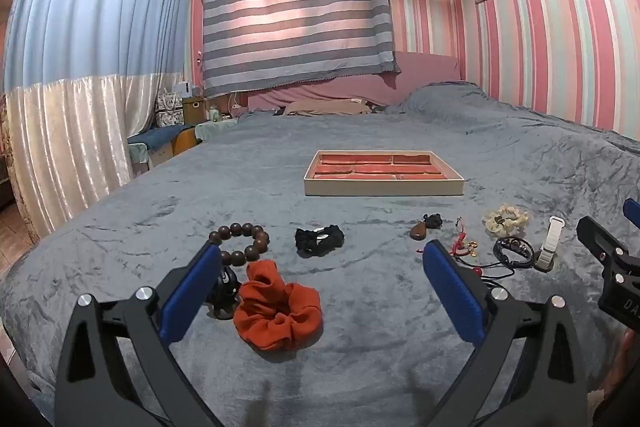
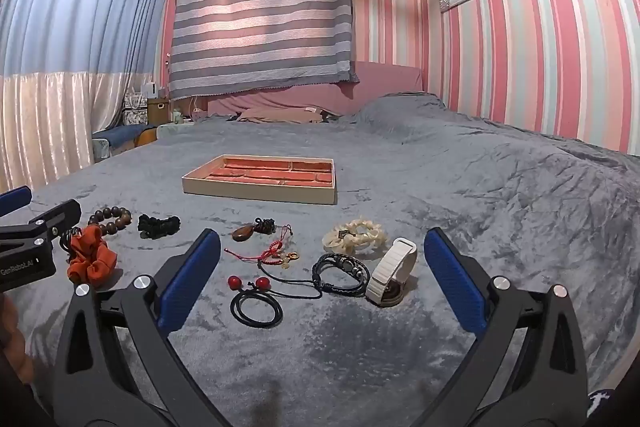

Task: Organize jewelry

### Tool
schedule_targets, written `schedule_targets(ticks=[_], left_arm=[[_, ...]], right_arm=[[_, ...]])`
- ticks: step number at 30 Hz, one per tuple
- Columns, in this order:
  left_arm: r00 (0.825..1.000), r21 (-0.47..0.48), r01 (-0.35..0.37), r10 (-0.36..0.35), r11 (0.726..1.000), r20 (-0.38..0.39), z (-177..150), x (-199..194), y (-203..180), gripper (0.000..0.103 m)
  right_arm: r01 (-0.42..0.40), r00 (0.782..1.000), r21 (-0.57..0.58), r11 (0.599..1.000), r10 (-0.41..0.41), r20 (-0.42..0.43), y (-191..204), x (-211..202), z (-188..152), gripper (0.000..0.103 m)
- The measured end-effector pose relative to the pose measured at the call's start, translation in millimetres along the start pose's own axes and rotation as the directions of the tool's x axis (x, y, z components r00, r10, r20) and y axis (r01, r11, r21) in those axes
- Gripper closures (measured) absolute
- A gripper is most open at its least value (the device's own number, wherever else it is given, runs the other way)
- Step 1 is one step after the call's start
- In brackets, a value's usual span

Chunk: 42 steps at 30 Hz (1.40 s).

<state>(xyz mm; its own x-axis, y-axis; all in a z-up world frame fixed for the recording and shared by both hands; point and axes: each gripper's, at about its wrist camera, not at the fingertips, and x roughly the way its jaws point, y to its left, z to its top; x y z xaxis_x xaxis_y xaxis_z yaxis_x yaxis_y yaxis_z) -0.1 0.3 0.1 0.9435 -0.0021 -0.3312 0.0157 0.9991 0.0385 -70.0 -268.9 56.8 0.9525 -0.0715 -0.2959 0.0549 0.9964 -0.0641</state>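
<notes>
Nothing looks sorted yet: the red-lined jewelry tray (image 2: 259, 180) sits empty at twelve o'clock on the bed (image 2: 500, 207), every piece from wooden bead bracelet (image 1: 242, 242) to white watch band (image 2: 392, 271) lies loose before it, and the left gripper (image 1: 320, 283) and right gripper (image 2: 320, 277) hover with jaws spread wide, holding nothing.

Readable text: "GenRobot.AI" in white on black body of left claw (image 2: 24, 263), seen at left edge of right wrist view. Left wrist view: partial white "DA" on black body of right claw (image 1: 624, 301), rest cut off. Nothing else legible.
</notes>
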Motion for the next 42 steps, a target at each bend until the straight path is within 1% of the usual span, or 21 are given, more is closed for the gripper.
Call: schedule_targets(ticks=[42], left_arm=[[1.000,0.002,0.001,-0.001,1.000,-0.008,0.0,-0.4,-0.3,0.004]], right_arm=[[0.002,1.000,-0.004,1.000,-0.002,0.001,-1.9,-3.7,-1.4,0.004]])
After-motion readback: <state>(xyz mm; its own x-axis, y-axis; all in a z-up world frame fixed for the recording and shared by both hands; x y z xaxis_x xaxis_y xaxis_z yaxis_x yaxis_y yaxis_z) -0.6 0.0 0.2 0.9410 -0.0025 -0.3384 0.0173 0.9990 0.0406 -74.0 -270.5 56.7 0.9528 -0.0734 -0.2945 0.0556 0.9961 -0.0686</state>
